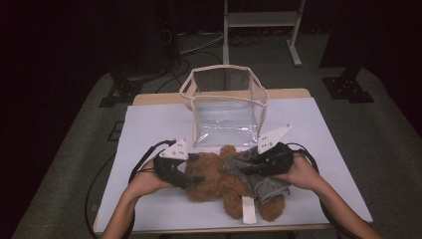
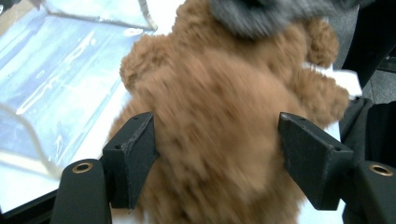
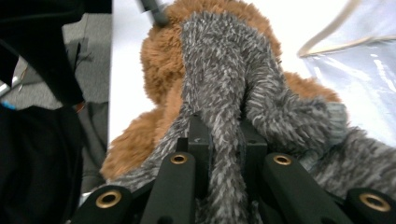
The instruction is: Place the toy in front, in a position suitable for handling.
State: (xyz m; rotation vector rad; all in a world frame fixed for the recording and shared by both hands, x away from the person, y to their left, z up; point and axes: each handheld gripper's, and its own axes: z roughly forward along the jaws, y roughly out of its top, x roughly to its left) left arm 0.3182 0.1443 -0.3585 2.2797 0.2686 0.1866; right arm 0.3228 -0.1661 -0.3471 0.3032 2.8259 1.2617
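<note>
At the left of the high view, the left gripper (image 1: 191, 172) lies low over the table (image 1: 149, 124), its jaws set around the brown plush bear (image 1: 219, 181). In the left gripper view the two black jaws stand well apart with the bear's (image 2: 219, 130) furry body between them; the left jaw touches the fur, while the right jaw sits just at its edge, so the pads do not clearly squeeze it. The bear lies on the white table top near the front edge, between the two hands, with a white tag (image 1: 249, 210) sticking out toward the person. Behind it, near the middle of the table, stands a clear plastic bag (image 1: 226, 107) with a cream trim, its mouth open. Over the bear's right side lies a grey knitted garment (image 1: 259, 177). The right gripper (image 1: 259, 167) rests on that garment, and in the right gripper view its jaws are closed tight on a fold of the grey fuzzy cloth (image 3: 224, 116), which runs up from between them across the bear (image 3: 159, 60)
</note>
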